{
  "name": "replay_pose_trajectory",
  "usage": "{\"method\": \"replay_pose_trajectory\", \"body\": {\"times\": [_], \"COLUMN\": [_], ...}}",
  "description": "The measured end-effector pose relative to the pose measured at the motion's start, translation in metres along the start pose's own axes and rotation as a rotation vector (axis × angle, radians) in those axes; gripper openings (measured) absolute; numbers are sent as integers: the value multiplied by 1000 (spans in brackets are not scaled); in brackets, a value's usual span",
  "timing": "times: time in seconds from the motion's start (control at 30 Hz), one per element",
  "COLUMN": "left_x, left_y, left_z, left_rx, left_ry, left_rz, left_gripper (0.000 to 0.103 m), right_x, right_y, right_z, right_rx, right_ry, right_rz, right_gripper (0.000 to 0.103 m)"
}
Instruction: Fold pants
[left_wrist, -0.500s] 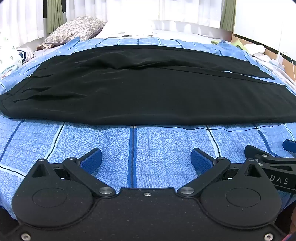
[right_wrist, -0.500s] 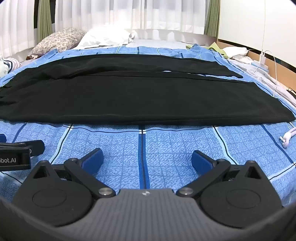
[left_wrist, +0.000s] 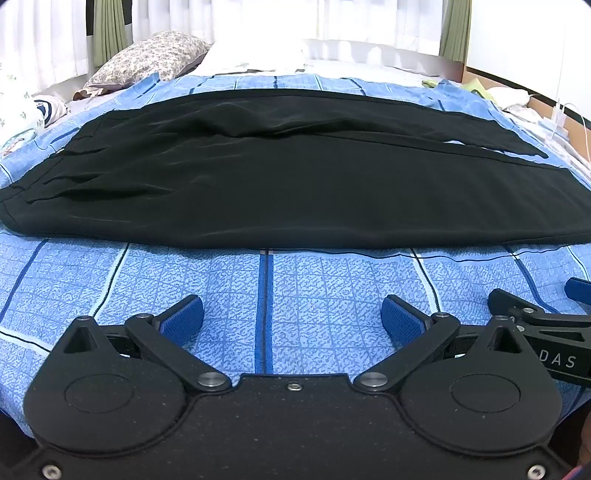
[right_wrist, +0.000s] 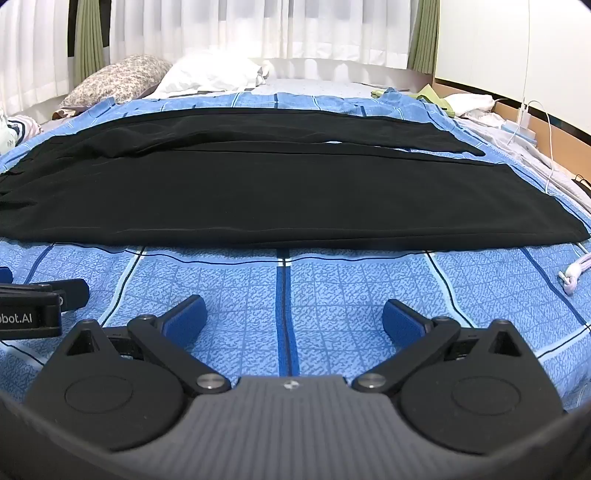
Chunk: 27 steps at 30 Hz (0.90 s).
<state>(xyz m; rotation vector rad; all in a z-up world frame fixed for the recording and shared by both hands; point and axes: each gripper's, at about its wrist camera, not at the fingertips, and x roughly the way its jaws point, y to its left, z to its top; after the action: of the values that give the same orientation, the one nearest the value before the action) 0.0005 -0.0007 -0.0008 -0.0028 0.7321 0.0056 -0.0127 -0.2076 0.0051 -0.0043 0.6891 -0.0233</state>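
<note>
Black pants (left_wrist: 295, 184) lay spread lengthwise across a blue checked bedspread (left_wrist: 325, 291), just ahead of two handheld grippers held side by side over the near edge of the bed. The left gripper (left_wrist: 291, 317) had its jaws spread wide, blue pads (left_wrist: 183, 319) facing each other over bare bedspread with nothing between them; the near hem of the pants lay a little beyond its fingertips. The right gripper (right_wrist: 293, 317) was likewise wide open and empty, tilted down toward the same strip of cloth, the pants ahead of it and untouched. Each tool showed at the edge of the other's view: the right gripper's fingers to the right of the left one, the left gripper's body to the left of the right one. The waistband end of the pants lay ahead and to the left, the leg ends ahead and to the right. Farther beyond, a floral pillow (right_wrist: 118, 79) and a white pillow (right_wrist: 210, 74) rested below white curtains (right_wrist: 240, 29). A white cord (right_wrist: 574, 275) lay on the bedspread to the right of the right gripper.
</note>
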Motion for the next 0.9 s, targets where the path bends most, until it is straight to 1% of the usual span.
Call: {"method": "replay_pose_trajectory", "body": {"times": [0.9], "left_x": [-1], "left_y": [1], "left_z": [-1], "left_rx": [1], "left_ry": [-5], "left_rz": [0], "left_gripper": [103], "right_x": [0], "right_y": [1], "right_z": [0], "right_rx": [0], "right_ry": [-2], "right_rz": [0], "right_gripper": [103]}}
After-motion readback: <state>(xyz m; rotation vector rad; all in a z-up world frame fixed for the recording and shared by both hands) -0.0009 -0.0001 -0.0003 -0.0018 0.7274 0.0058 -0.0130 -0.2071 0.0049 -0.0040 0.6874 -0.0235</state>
